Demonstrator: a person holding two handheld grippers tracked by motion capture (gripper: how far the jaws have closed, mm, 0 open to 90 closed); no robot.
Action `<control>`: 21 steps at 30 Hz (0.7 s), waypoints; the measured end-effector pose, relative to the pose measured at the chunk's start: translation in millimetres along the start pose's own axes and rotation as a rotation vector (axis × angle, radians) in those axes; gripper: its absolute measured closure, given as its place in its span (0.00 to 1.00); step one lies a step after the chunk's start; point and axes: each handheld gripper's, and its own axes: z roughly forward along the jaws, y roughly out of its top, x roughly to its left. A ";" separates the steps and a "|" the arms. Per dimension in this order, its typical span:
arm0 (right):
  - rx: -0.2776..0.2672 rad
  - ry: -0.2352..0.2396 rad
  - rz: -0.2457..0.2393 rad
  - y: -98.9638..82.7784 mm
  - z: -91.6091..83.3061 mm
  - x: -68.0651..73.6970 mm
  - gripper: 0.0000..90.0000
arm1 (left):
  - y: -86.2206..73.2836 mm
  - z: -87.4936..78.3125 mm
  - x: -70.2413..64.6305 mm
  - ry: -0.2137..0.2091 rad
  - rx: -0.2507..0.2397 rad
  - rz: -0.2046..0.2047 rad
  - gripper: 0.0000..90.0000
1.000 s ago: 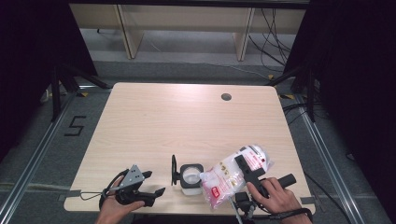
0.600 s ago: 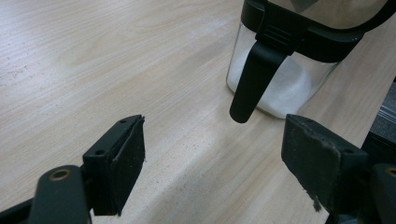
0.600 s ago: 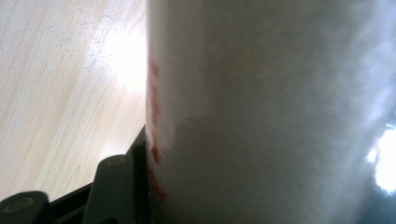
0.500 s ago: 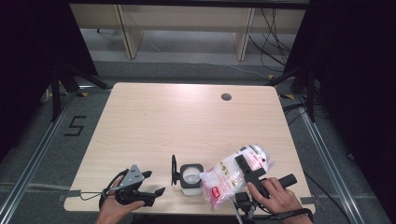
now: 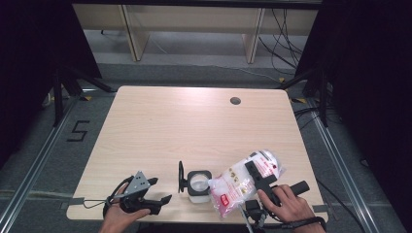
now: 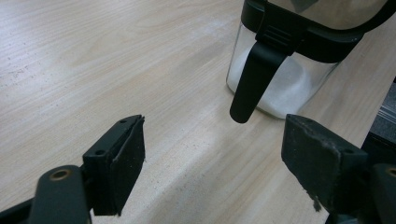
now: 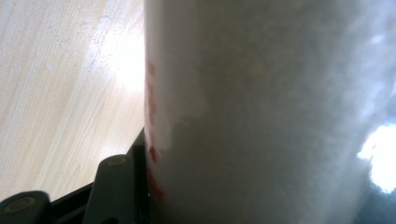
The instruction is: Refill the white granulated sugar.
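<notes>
A: Progress? Where's the bag?
B: Pour looks midway. Right gripper (image 5: 256, 177) clamps the white bag (image 5: 243, 180), tilted, mouth at the jar (image 5: 199, 183) rim; jar has some white grains, bag looks mostly full.
A: Left?
B: Left gripper (image 5: 158, 191) left of jar, jaws wide, empty.
A: Surroundings?
B: Light wood table (image 5: 184, 126), cable hole (image 5: 235, 101) far behind jar; grey floor, shelving beyond.

The table (image 5: 160, 126) is pale wood grain. The bag (image 5: 245, 177) is clear plastic with white powder and red print, and the jar (image 6: 280, 79) is clear glass with a black rim and handle, white inside.
</notes>
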 end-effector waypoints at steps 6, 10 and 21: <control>-0.003 -0.003 0.014 0.4 0.2 0.8 0.51 | -0.4 0.6 -0.9 0.000 0.001 -0.020 0.24; -0.002 0.002 0.013 0.0 -0.2 1.0 0.51 | 0.1 0.5 -0.7 -0.002 -0.002 -0.009 0.24; 0.014 0.001 0.049 -1.3 -1.5 2.1 0.51 | -0.1 0.6 0.1 -0.001 -0.001 -0.003 0.24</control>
